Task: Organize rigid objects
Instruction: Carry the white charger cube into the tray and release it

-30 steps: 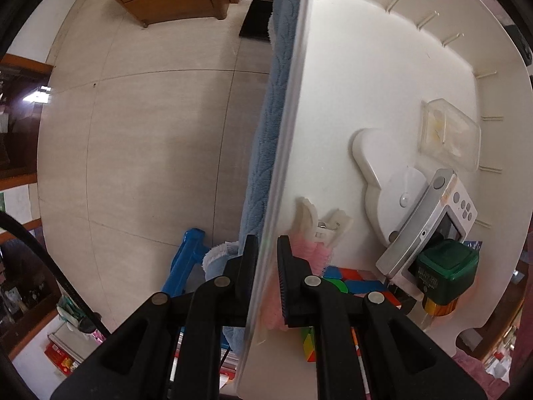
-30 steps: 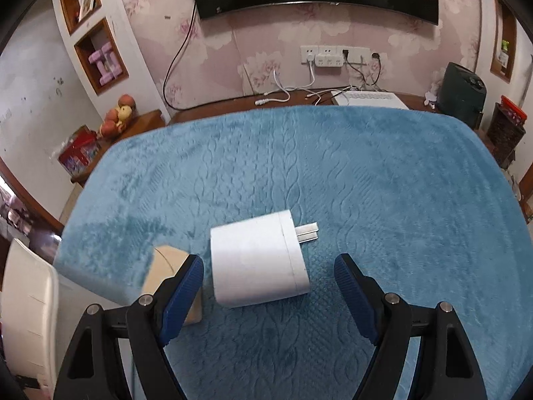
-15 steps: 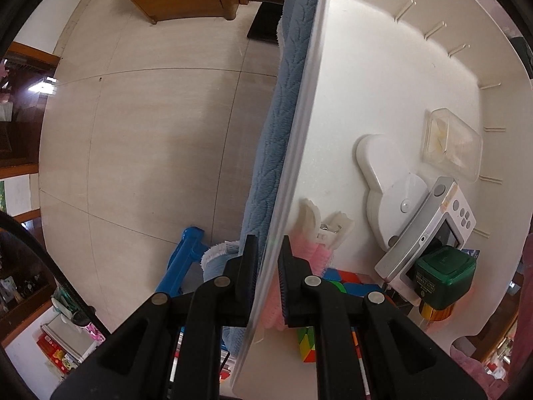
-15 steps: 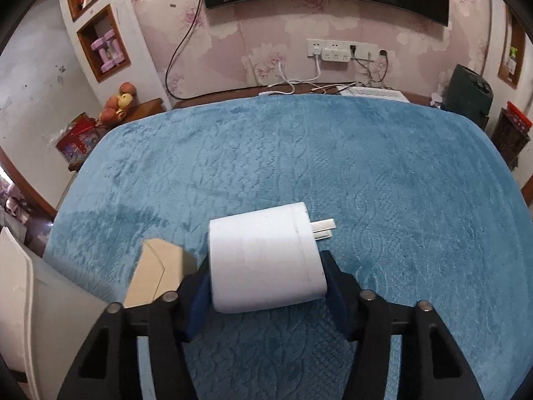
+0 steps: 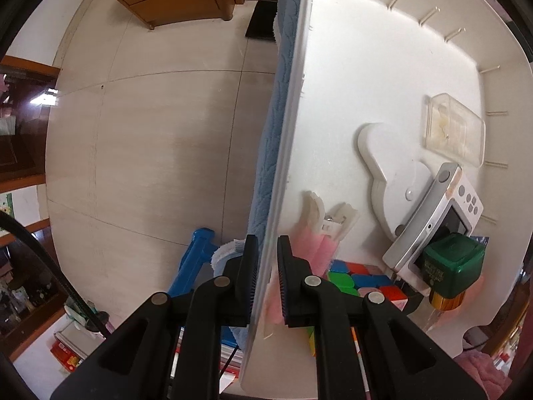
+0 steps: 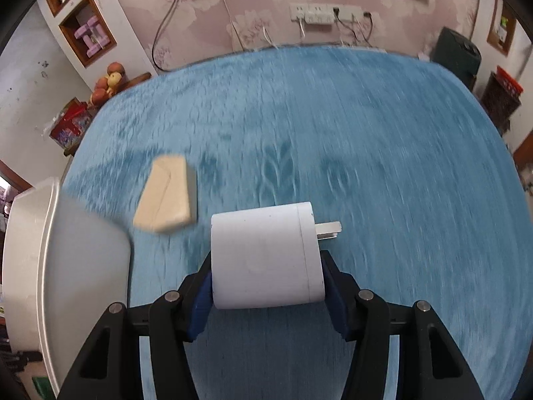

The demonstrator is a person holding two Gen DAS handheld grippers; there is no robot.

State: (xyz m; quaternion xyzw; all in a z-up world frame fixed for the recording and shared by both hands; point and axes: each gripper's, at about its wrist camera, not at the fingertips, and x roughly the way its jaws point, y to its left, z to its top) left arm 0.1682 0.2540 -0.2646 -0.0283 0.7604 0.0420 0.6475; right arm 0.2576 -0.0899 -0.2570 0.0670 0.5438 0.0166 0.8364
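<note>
My right gripper (image 6: 266, 271) is shut on a white charger plug (image 6: 263, 256), its prongs pointing right, lifted just above the blue blanket (image 6: 366, 133). A tan rectangular block (image 6: 168, 195) lies on the blanket to the charger's upper left. The white plastic bin (image 6: 66, 260) stands at the blanket's left edge. In the left wrist view my left gripper (image 5: 268, 243) points down and is shut on the bin's wall (image 5: 286, 133). Inside the bin lie a silver camera (image 5: 433, 220), a green-capped bottle (image 5: 453, 266), a colour cube (image 5: 359, 280), a clear box (image 5: 453, 133) and a pink clip (image 5: 316, 233).
A white bear-shaped lid (image 5: 389, 173) also lies in the bin. Beyond the bin's wall is tiled floor (image 5: 150, 150) with a blue plastic item (image 5: 196, 253) below. Behind the blanket runs a pink wall with sockets (image 6: 319, 13) and a dark appliance (image 6: 456, 53).
My right gripper's jaws closed onto the charger and carried it; the tan block now sits farther off at the upper left and the bin shows more. The left gripper kept its hold.
</note>
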